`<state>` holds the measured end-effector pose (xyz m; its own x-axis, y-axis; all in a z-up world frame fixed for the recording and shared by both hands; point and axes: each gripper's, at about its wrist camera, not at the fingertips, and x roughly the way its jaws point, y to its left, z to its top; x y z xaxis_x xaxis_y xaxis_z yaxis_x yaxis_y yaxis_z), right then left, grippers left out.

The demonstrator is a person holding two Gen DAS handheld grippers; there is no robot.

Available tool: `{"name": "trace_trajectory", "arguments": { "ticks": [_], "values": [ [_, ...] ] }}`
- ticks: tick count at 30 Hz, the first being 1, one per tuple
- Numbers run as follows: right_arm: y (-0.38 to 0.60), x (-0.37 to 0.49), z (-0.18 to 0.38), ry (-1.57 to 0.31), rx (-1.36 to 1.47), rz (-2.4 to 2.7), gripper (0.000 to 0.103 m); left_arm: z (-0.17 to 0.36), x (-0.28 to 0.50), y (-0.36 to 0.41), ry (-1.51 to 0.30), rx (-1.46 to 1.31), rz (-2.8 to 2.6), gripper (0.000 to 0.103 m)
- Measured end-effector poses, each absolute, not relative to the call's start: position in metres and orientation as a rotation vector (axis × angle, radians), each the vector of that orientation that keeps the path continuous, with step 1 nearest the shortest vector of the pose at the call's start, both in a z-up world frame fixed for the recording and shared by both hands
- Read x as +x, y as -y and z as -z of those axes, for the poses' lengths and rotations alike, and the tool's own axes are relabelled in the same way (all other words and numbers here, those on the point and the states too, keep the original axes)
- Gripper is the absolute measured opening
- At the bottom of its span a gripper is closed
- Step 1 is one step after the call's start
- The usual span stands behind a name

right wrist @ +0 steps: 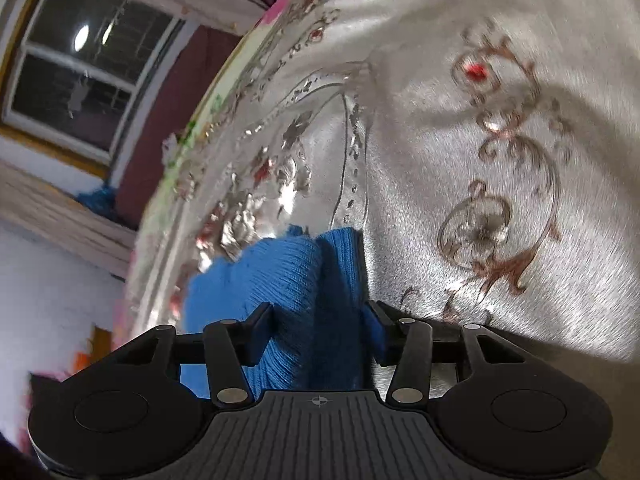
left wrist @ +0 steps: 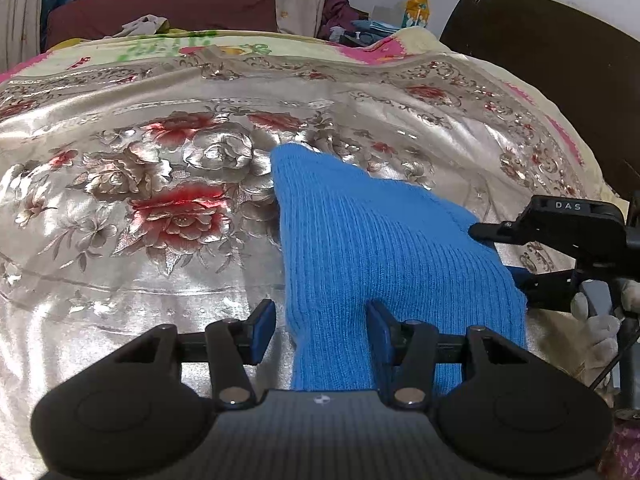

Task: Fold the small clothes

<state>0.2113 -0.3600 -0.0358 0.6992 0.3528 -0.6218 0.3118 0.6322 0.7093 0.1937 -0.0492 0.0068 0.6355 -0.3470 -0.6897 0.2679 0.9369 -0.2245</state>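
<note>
On a floral satin bedspread (left wrist: 160,280), a blue knit garment (left wrist: 380,240) was spread, draped over the left gripper (left wrist: 320,328) and right gripper (right wrist: 320,320), both held apart. Folding appeared begun; an edge would next need clamping.

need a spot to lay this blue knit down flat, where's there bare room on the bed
Bare floral bedspread lies left of the blue knit garment, running up to the pink-edged blanket. It is crowded on the right, where the right gripper meets the garment near the bed's edge. The left gripper straddles the near end.
</note>
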Motion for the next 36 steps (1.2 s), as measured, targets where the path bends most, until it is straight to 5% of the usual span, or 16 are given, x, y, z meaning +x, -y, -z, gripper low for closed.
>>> {"name": "trace_trajectory", "arguments": {
  "ticks": [7,9,14,24,28,33,36],
  "values": [
    [0.361,0.215,0.053,-0.849,1.033,-0.122,0.049,-0.007,0.194,0.051,-0.802,-0.105,0.352,0.054],
    [0.361,0.213,0.051,-0.831,1.051,-0.116,0.033,-0.008,0.195,0.052,-0.799,-0.098,0.353,0.054],
    [0.349,0.205,0.019,-0.773,0.887,-0.086,0.016,-0.008,0.196,0.051,-0.798,-0.092,0.357,0.054],
    [0.323,0.214,-0.010,-0.718,0.869,-0.228,0.010,-0.017,0.193,0.045,-0.762,-0.106,0.342,0.054],
    [0.340,0.207,-0.003,-0.744,0.896,-0.156,0.016,-0.017,0.197,0.041,-0.767,-0.117,0.337,0.054],
    [0.355,0.190,0.015,-0.806,0.896,-0.106,0.053,-0.013,0.196,0.044,-0.776,-0.120,0.344,0.054],
    [0.361,0.182,0.033,-0.840,0.963,-0.119,0.058,-0.012,0.195,0.047,-0.781,-0.109,0.347,0.054]
  ]
}}
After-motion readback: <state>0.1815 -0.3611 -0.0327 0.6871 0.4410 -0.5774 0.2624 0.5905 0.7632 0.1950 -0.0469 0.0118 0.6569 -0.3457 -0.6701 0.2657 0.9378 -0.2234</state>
